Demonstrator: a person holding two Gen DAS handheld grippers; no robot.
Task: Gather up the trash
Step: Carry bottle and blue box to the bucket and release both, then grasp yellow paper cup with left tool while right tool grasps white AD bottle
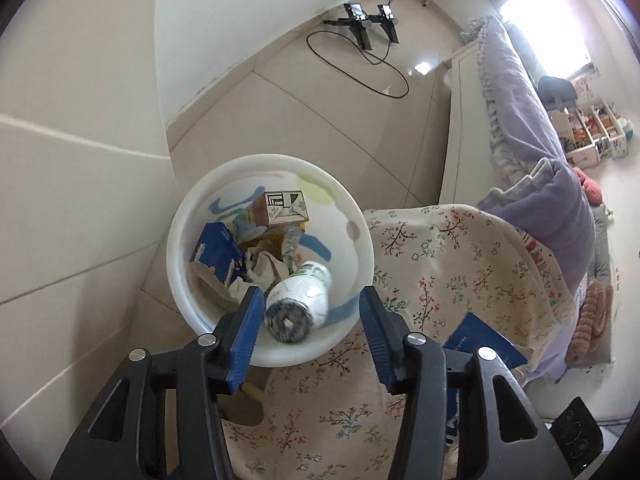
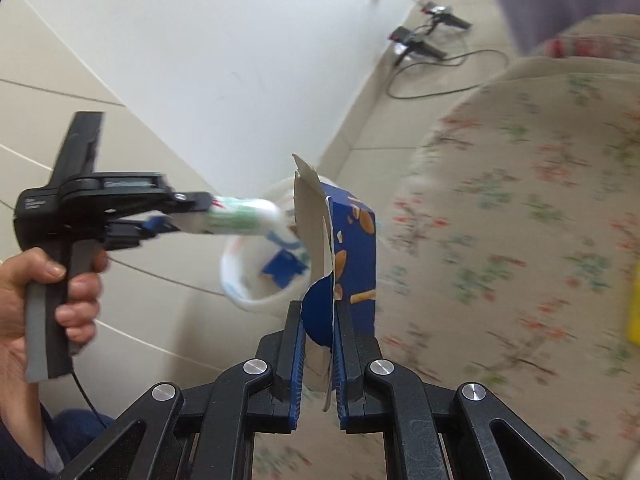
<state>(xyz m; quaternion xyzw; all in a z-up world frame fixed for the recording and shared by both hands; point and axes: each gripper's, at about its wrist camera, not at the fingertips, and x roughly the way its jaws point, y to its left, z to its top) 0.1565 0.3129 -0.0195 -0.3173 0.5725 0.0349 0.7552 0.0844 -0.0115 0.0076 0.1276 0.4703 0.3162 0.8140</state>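
My left claw [image 1: 310, 312] sits over the white bin [image 1: 224, 184], jaws apart, not gripping; the white bottle [image 1: 298, 300] lies between them, pads clear, its neck down among the trash. My right claw [image 2: 318, 344] is clamped on a flattened blue carton [image 2: 356, 256], held upright beside the bin, next to the floral-covered bed [image 2: 520, 200].

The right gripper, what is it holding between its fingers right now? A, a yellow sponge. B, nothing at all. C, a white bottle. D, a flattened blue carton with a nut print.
D: in the right wrist view the right gripper is clamped on the flattened blue carton, near the white bin.
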